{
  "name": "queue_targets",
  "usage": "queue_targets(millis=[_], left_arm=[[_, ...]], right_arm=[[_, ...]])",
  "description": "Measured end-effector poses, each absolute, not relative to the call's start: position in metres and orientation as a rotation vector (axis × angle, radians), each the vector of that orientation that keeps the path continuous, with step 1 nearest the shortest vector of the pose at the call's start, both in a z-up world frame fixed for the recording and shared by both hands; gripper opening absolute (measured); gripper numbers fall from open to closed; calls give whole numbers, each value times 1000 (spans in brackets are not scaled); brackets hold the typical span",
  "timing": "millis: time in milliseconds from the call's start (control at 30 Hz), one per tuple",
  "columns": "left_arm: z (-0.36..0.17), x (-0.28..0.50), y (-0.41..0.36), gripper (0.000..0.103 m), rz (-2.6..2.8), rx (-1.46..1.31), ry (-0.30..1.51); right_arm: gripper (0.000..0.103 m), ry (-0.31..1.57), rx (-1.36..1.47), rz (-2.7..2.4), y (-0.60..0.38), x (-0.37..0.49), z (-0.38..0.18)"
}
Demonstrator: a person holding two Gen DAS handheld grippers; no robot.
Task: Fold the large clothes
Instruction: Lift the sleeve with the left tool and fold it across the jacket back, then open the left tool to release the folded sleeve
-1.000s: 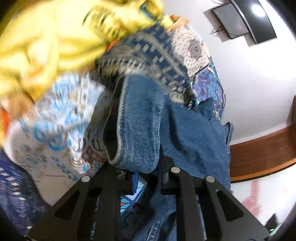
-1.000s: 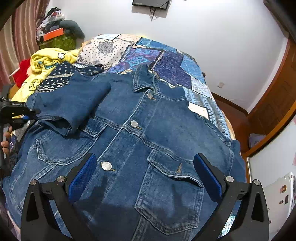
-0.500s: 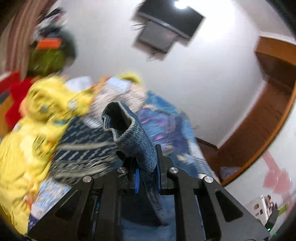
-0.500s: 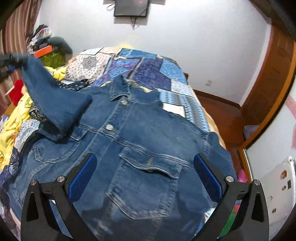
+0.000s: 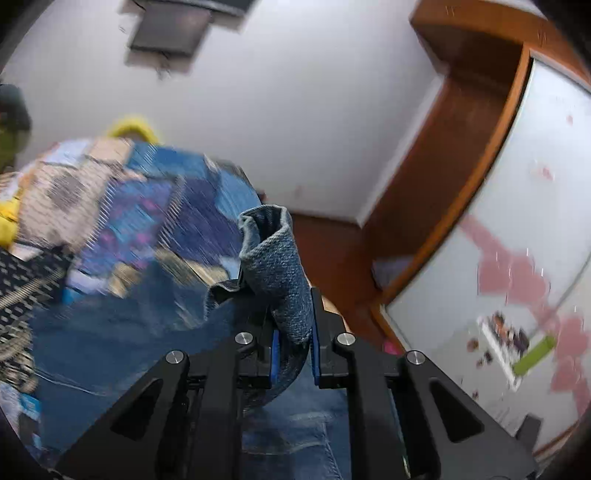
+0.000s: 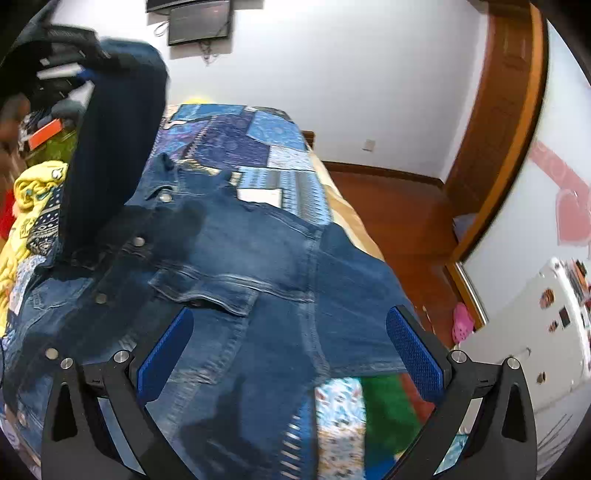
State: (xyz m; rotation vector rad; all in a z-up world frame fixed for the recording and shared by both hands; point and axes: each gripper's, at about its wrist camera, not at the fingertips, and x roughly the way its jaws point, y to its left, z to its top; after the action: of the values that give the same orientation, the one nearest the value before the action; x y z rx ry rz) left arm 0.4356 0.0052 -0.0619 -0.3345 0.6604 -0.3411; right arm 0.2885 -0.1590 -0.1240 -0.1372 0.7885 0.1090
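Left gripper (image 5: 292, 345) clamped on the sleeve cuff (image 5: 275, 273) of the denim jacket (image 6: 229, 280); blue pads pinch the fabric, cuff end bunched and curling upward above the fingertips at frame centre of the left wrist view. Same gripper seen in the right wrist view at upper left (image 6: 79, 72), raised high, blurred, sleeve (image 6: 110, 147) hanging from it as a tall dark column down to the jacket's shoulder area at left-centre.

Right gripper (image 6: 290, 354) spread wide, nothing between the fingers, blue pads (image 6: 413, 354) at lower left and lower right of its frame, hovering over the lower half of the jacket. Contact with the cloth: cannot tell.

Jacket spread front-up on the bed, filling centre and lower left of the right wrist view. Collar toward the upper middle, metal buttons (image 6: 138, 242) running down the left side, chest pocket flap (image 6: 207, 291) at centre, dark wash with faded seams. Hem area at bottom of frame motion-blurred.

Patchwork bedspread (image 6: 236, 140) in blues and purples beyond the collar, upper centre. Yellow garment (image 6: 35, 184) and a navy patterned cloth (image 6: 46, 225) bunched at the left edge. Wall-mounted screen (image 6: 199, 20) at top centre, wooden door frame (image 6: 495, 158) at right. Left wrist view heavily blurred outside the cuff.
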Motion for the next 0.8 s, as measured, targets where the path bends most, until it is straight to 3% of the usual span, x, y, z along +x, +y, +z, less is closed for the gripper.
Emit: queue_targets(millis=[300,467,567,633,800], left_arm=[[-170,443,-86,12,-409,-192,989],[-205,435,-111,14,-437,-77,1129],[-204,423,-118,29,-464,-30,1143],[-199,415,-117,55,-496,-35,1157],[-170,391,-98,62,-426,34,1060]], right_arm=[[103,860,-81,34,-210,286,-145],[103,917,-27,18,-229,289,-161],[103,939,8,28,-235,290,-165],[103,946,35,35,-239,291,-167],[103,975,125,53,-251,294,-171]])
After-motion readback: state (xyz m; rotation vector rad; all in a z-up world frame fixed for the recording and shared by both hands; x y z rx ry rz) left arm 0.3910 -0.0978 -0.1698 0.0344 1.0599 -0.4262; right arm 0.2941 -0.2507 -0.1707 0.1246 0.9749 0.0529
